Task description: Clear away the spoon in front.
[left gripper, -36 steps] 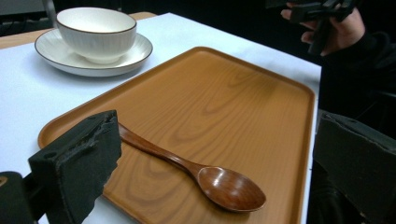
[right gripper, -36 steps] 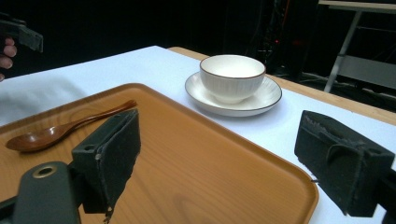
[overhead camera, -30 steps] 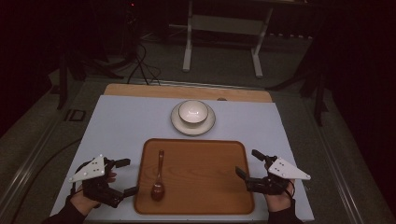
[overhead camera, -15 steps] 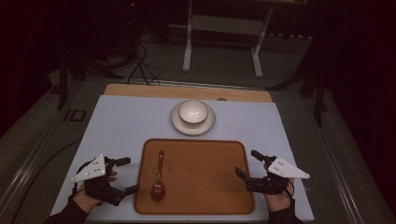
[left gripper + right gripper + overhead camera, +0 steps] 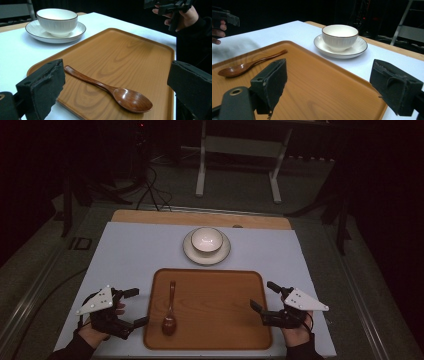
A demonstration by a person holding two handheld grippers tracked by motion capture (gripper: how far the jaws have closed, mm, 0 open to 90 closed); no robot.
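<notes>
- The table (image 5: 130,255) under me wears a pale cloth, and a wooden tray (image 5: 215,290) sits at my edge of it, between my two hands.
- Beyond the tray, well apart from both grippers, a white bowl (image 5: 206,240) stands upright on a white saucer (image 5: 190,251).
- My left gripper (image 5: 131,307) rests just off the tray's left edge, jaws spread wide, holding nothing; my right gripper (image 5: 264,296) sits at the tray's right edge, jaws likewise spread and empty.
- The spoon (image 5: 170,312) lies flat in the tray's left part, near its left rim, so my left gripper is clearly the nearer one; the right would have to cross the whole tray.
- Its long axis runs away from me: bowl end toward my side, handle toward the saucer. From my left jaws it lies just inward, to their right, broadside on.
- It is dark brown, glossy wood, slim in the handle (image 5: 85,78), with a shallow oval bowl end (image 5: 132,100) facing up and empty.
</notes>
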